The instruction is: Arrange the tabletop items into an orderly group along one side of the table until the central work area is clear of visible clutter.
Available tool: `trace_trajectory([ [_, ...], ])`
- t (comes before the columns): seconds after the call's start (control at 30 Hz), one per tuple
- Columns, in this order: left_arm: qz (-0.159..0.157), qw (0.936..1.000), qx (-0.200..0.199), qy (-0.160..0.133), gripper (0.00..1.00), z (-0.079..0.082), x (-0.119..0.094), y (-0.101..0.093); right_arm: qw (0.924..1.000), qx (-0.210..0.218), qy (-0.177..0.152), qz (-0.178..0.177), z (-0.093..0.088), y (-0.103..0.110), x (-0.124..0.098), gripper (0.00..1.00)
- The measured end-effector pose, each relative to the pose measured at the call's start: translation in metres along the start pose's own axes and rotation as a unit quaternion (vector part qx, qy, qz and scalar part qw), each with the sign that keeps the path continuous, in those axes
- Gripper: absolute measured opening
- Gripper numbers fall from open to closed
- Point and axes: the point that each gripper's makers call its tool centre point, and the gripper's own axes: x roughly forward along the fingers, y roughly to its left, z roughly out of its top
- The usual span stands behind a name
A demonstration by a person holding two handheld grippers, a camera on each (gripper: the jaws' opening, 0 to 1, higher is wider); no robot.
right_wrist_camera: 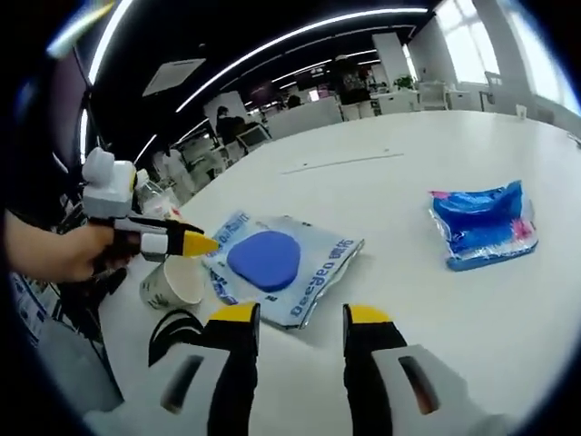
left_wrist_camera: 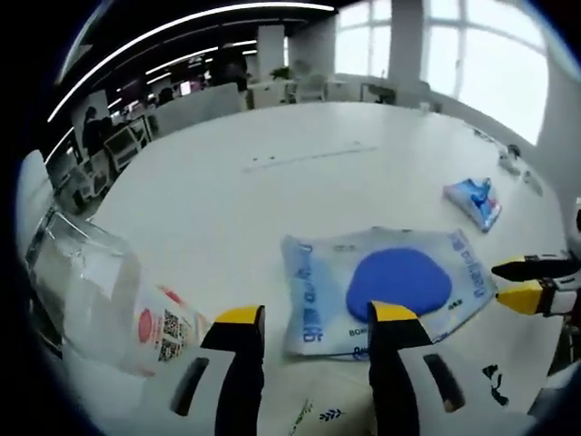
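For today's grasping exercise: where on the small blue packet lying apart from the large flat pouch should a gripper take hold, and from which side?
Probably the crimped end seam of the small blue packet. It lies flat on the white table, its middle puffed, so the thin end facing the open right gripper suits the jaws better. Come in low from that gripper's side, away from the large pouch.

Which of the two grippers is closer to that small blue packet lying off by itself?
Right. The right gripper has the small blue packet just ahead across bare table; the left gripper sits by the paper cup, beyond the big pouch.
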Motion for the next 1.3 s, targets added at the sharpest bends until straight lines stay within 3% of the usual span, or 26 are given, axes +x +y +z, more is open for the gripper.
trace_trajectory([
  [0.17,0.01,0.9996,0.0,0.025,0.28,-0.002,0.006,0.003,1.0,-0.001,0.009,-0.001,-0.001,-0.001,0.007,0.27],
  [0.33,0.024,0.9981,0.029,0.049,0.07,-0.005,0.009,0.007,0.9999,0.001,0.014,-0.005,-0.002,-0.004,0.01,0.21],
  [0.43,0.02,0.9973,0.024,0.066,0.08,-0.014,0.011,0.006,0.9998,0.005,0.018,-0.002,-0.003,-0.004,0.011,0.16],
  [0.53,0.023,0.9966,0.029,0.074,0.03,-0.02,0.011,0.007,0.9998,0.001,0.02,-0.005,-0.004,-0.006,0.011,0.12],
  [0.67,0.022,0.9964,0.039,0.072,0.01,-0.018,0.01,0.006,0.9997,-0.002,0.022,-0.009,-0.003,-0.011,0.012,0.03],
  [0.83,0.015,0.9969,0.039,0.067,0.0,-0.014,0.008,0.003,0.9997,-0.012,0.019,-0.012,0.004,-0.013,0.012,0.01],
  [1.3,0.005,0.9991,0.033,0.025,0.0,0.016,0.0,-0.014,0.9976,-0.055,-0.014,-0.039,0.049,-0.034,0.009,0.0],
])
